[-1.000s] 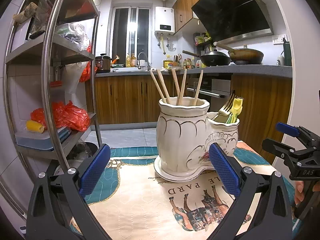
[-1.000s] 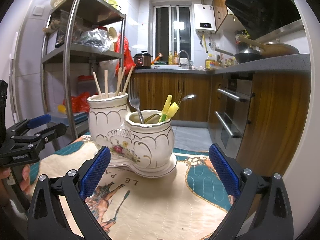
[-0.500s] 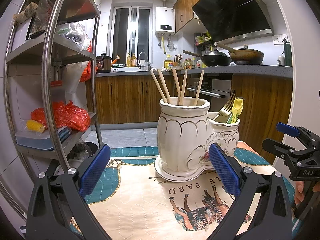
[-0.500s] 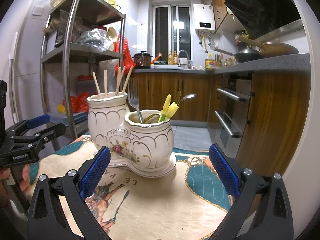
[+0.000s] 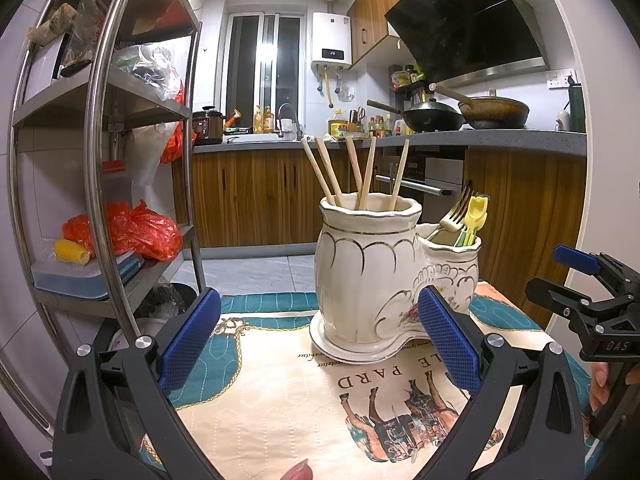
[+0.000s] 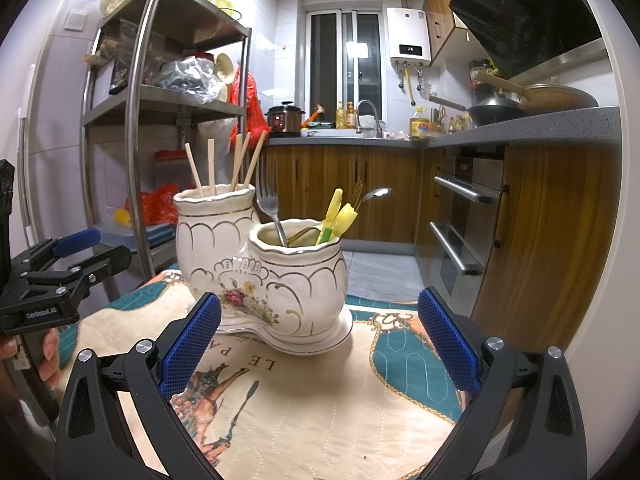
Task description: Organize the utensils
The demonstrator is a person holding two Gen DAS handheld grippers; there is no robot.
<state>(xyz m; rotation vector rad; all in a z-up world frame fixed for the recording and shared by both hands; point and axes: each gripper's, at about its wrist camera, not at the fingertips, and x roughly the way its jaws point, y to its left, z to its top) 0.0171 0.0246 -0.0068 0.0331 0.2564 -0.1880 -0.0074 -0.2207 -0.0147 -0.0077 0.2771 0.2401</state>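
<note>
- Left claw (image 5: 319,336): spread wide, grasping nothing, low over the printed cloth (image 5: 280,400).
- Right claw (image 6: 319,336): likewise spread wide and unladen, facing the holder from the opposite side.
- Double ceramic holder (image 6: 260,280): upright on the cloth-covered counter, between both claws.
- Chopsticks (image 5: 352,172): standing in the taller pot.
- Forks (image 6: 268,208), spoon (image 6: 374,194), yellow utensils (image 6: 340,216): in the shorter pot.

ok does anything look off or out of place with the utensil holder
Nothing stands out. The ceramic holder stands upright on the cloth, chopsticks in the taller cup, forks and yellow utensils in the shorter one. Both grippers are open and empty.
</note>
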